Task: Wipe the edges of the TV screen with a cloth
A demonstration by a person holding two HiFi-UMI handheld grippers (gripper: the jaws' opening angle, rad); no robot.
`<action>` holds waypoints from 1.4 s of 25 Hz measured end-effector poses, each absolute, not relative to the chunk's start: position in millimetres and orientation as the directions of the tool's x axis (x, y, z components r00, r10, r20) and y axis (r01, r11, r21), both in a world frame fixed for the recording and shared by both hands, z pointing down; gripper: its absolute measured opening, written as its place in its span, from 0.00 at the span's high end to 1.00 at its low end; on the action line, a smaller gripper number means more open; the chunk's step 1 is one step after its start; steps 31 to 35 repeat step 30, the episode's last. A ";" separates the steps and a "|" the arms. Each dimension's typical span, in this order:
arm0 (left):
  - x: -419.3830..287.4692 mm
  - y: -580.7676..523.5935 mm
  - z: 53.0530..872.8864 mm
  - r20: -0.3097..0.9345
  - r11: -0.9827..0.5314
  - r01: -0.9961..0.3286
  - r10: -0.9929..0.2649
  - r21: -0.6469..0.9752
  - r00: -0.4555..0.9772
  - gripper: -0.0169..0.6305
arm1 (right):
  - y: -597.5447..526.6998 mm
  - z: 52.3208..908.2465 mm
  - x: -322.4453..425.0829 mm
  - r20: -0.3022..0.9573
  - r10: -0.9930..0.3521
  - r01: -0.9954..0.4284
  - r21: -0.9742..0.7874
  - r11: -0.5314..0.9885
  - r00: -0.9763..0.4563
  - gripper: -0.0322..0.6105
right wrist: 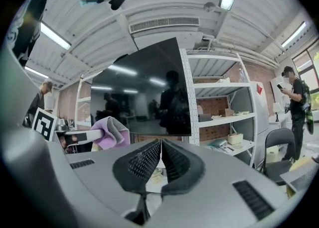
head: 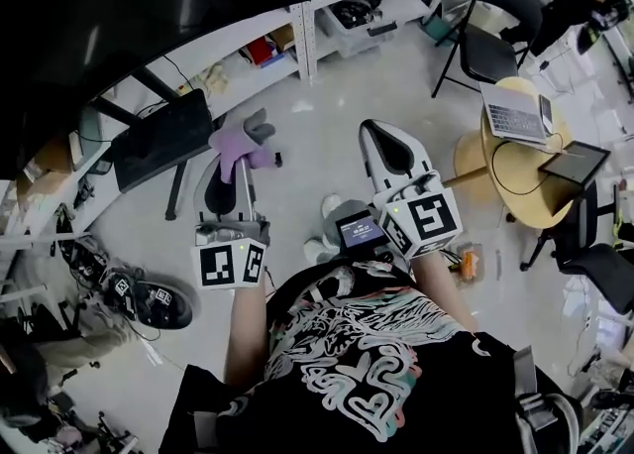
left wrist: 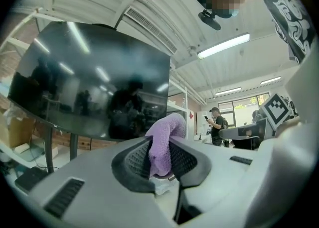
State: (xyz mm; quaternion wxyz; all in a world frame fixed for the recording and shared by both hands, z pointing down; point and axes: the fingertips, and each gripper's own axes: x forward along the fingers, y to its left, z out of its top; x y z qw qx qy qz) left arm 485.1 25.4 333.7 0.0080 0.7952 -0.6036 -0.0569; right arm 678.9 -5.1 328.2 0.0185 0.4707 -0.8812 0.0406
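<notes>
Pale floor (head: 327, 160): folding chair (head: 490, 36), round table (head: 515, 199); laptop (head: 513, 117) on table.

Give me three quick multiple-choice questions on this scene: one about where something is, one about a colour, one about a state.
1. Where is the cloth?
A. In the left gripper
B. On the floor
C. On a chair

2. What colour is the cloth?
A. White
B. Purple
C. Green

3. How is the right gripper?
A. Wide open
B. Shut, empty
C. Shut on the cloth

Answers:
1 A: the left gripper view shows the cloth pinched between that gripper's jaws.
2 B: it looks purple in all three views.
3 B: the right gripper view shows its jaws together with nothing between them.
</notes>
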 end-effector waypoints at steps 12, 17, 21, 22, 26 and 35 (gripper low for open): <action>528.0 45.2 298.0 -0.094 -0.194 -0.980 -0.977 0.035 0.190 0.88 | -0.8 314.3 708.2 0.106 -0.783 -0.787 0.001 0.617 -0.613 0.90; 536.3 47.2 295.5 -0.095 -0.148 -0.988 -0.985 0.048 0.143 0.88 | -7.8 315.6 711.8 0.122 -0.748 -0.754 -0.002 0.657 -0.652 0.90; 539.0 47.8 293.5 -0.096 -0.129 -0.991 -0.988 0.042 0.124 0.88 | -12.9 314.5 709.1 0.114 -0.728 -0.733 -0.003 0.680 -0.676 0.90; 538.3 48.7 293.1 -0.098 -0.124 -0.992 -0.988 0.037 0.119 0.88 | -13.7 314.5 707.4 0.112 -0.724 -0.729 -0.003 0.684 -0.680 0.90; 532.3 52.2 294.6 -0.104 -0.115 -0.993 -0.988 0.025 0.112 0.88 | -14.5 319.1 699.4 0.110 -0.715 -0.720 -0.003 0.694 -0.690 0.90; 522.6 55.6 296.4 -0.098 -0.112 -0.993 -0.989 0.027 0.108 0.88 | -12.7 324.0 685.5 0.125 -0.693 -0.698 -0.005 0.716 -0.711 0.90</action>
